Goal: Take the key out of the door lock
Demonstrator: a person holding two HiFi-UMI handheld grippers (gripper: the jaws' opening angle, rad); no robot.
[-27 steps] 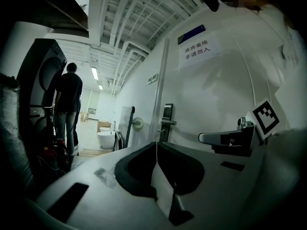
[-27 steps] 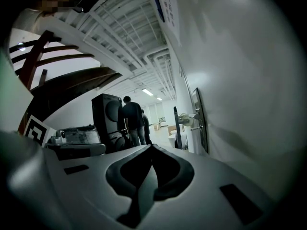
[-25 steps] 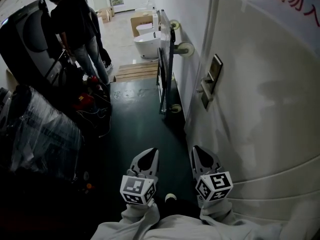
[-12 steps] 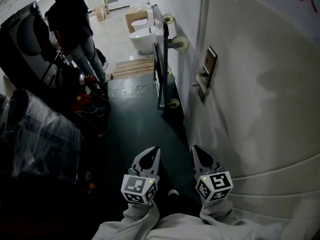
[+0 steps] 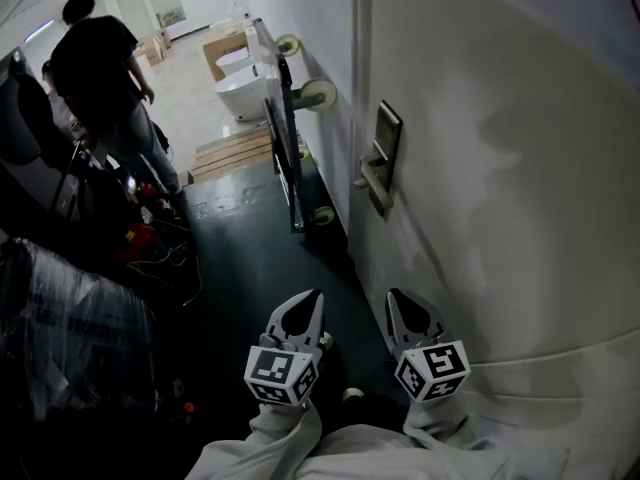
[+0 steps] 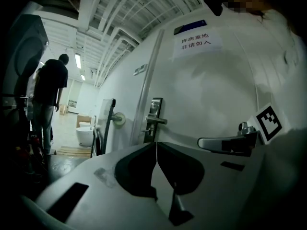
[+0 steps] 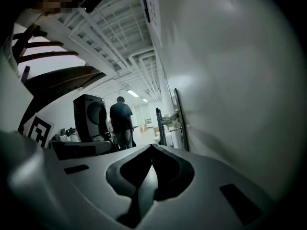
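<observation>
Key (image 6: 145,130) is probably that small stub poking out of the door lock (image 5: 383,158) just under the lever, though it is too small to be sure. It is sitting well ahead of both claws, further along the door (image 5: 520,228) and off to their right. Left gripper (image 5: 303,303) is pointing along the corridor with its jaws pressed together on nothing. Right gripper (image 5: 402,300) is riding just beside the door face, its jaws likewise pressed together and empty. By this reading that is making the right one the nearer of the 2. The stub's long axis is pointing out from the door face toward the corridor, so the coming move is looking like jaws spreading first, then a straight draw away from the door.
</observation>
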